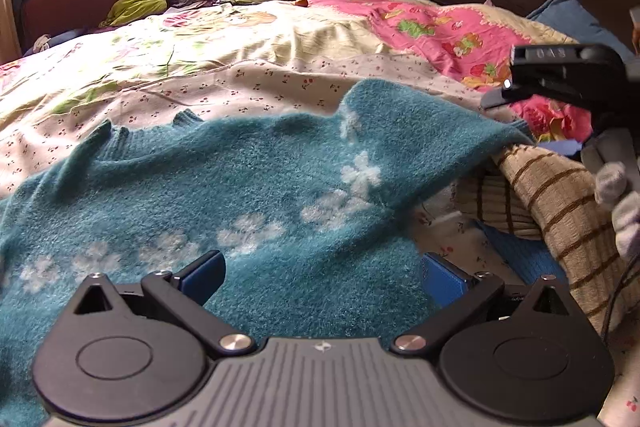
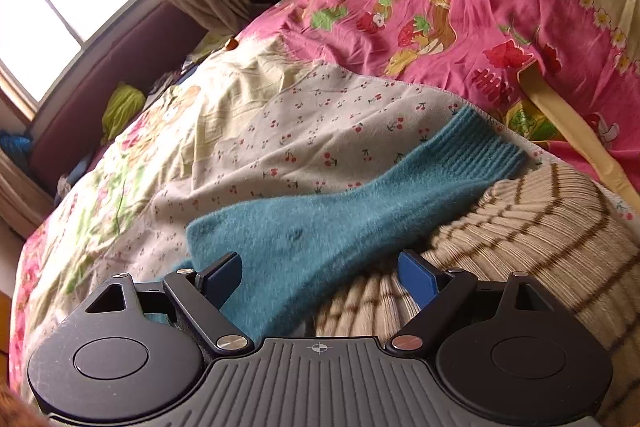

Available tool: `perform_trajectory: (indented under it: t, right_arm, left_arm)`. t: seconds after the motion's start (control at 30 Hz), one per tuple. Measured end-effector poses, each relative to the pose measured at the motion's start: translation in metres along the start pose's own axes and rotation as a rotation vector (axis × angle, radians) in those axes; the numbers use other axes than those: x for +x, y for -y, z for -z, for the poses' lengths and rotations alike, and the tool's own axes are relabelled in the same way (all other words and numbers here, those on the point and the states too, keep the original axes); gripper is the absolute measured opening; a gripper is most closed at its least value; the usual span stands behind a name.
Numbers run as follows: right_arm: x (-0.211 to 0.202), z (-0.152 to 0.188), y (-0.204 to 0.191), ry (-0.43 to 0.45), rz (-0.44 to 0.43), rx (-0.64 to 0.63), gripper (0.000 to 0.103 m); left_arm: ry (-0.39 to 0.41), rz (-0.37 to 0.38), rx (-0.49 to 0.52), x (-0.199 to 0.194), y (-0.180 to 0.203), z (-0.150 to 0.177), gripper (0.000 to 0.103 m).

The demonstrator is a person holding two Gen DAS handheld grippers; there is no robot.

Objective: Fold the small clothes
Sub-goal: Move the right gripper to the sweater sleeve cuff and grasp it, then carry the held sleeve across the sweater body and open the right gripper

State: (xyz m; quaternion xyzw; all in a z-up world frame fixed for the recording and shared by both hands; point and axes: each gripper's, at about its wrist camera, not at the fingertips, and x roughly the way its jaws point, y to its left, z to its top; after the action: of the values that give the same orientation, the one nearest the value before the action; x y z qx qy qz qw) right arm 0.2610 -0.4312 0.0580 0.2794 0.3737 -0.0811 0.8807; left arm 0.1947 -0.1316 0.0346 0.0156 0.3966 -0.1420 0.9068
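The bed (image 1: 280, 39) fills both views, its flowered covers (image 2: 460, 7) rumpled but mostly bare toward twelve o'clock, so you have open room there to lay a fold out. Across the near half lies the teal sweater (image 1: 248, 179), front up, white flowers running from eight o'clock toward two, collar (image 1: 116, 139) at ten in the left view. It looks spread flat on purpose, body smoothed so the sleeves can come in first.

At three o'clock a striped garment (image 1: 560, 195) sits bunched beside it. The sweater's sleeve (image 2: 360, 211) drapes over that heap, its ribbed cuff (image 2: 488, 147) reaching toward one o'clock in the right view. That overlap is your tight spot: lift the sleeve clear of the stripes before you fold, or you may drag both.

Your left gripper (image 1: 324, 279) hangs over the sweater's lower body with its blue pads (image 1: 204, 279) spread wide and nothing pinched between them. Your right gripper (image 2: 320, 283) sits over the sleeve where it meets the striped heap, also spread wide and gripping nothing; the cloth lies below the pads, not pressed by them. In the left view it shows at two o'clock, with your gloved hand (image 1: 616, 199) below it.

The sweater's hem at six o'clock is hidden under the gripper bodies, so I cannot tell how near the bed edge it lies.
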Motion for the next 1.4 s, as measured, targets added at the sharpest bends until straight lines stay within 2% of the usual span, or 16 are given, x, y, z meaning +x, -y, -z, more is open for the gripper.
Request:
perform_trajectory:
  t: [0.07, 0.13, 0.2, 0.27, 0.3, 0.4, 0.53, 0.67, 0.8, 0.87, 0.97, 1.03, 1.13, 1.23, 1.3, 1.4]
  right_arm:
    - [0.007, -0.003, 0.001, 0.01, -0.002, 0.038, 0.082]
    - [0.013, -0.006, 0.004, 0.021, -0.011, 0.072, 0.071]
    - [0.018, -0.009, 0.011, 0.029, -0.01, 0.129, 0.046]
    - [0.022, -0.012, 0.021, 0.03, -0.011, 0.199, 0.027]
    - [0.024, -0.014, 0.027, 0.03, -0.019, 0.235, 0.022]
    - [0.022, -0.016, 0.031, 0.052, -0.05, 0.264, 0.018]
    - [0.006, -0.013, -0.004, 0.123, -0.062, 0.119, 0.017]
    - [-0.015, 0.008, -0.078, 0.206, -0.112, -0.167, 0.017]
    - [-0.026, 0.089, -0.17, 0.262, -0.151, -0.701, 0.017]
    - [-0.02, 0.14, -0.201, 0.236, -0.189, -0.935, 0.017]
    - [0.004, 0.195, -0.222, 0.172, -0.166, -1.101, 0.018]
    - [0.017, 0.219, -0.228, 0.177, -0.124, -1.185, 0.02]
    - [0.021, 0.234, -0.233, 0.192, -0.099, -1.266, 0.029]
    - [0.022, 0.233, -0.235, 0.172, -0.1, -1.272, 0.036]
    - [0.021, 0.22, -0.228, 0.102, -0.13, -1.136, 0.039]
    - [0.027, 0.182, -0.208, -0.033, -0.208, -0.781, 0.045]
  left_arm:
    - [-0.01, 0.001, 0.0, 0.002, 0.002, 0.001, 0.103]
    - [-0.019, -0.002, 0.009, 0.003, 0.004, 0.003, 0.103]
    - [-0.027, -0.004, 0.017, 0.005, 0.006, 0.004, 0.103]
    - [-0.03, 0.0, 0.016, 0.006, 0.007, 0.004, 0.103]
    - [-0.03, 0.002, 0.016, 0.006, 0.007, 0.005, 0.103]
    - [-0.034, 0.007, 0.016, 0.004, 0.005, 0.009, 0.103]
    - [-0.044, -0.001, 0.001, -0.002, -0.008, 0.019, 0.103]
    - [-0.04, -0.02, -0.033, -0.017, -0.031, 0.033, 0.103]
    - [-0.009, -0.069, -0.067, -0.037, -0.06, 0.045, 0.103]
    - [0.011, -0.092, -0.092, -0.049, -0.074, 0.052, 0.103]
    - [0.034, -0.134, -0.124, -0.061, -0.094, 0.068, 0.103]
    - [0.033, -0.158, -0.133, -0.063, -0.104, 0.081, 0.103]
    - [0.009, -0.168, -0.152, -0.063, -0.119, 0.098, 0.103]
    - [-0.017, -0.132, -0.19, -0.058, -0.131, 0.107, 0.103]
    - [-0.015, -0.106, -0.207, -0.057, -0.134, 0.108, 0.103]
    - [0.01, -0.106, -0.198, -0.06, -0.135, 0.109, 0.103]
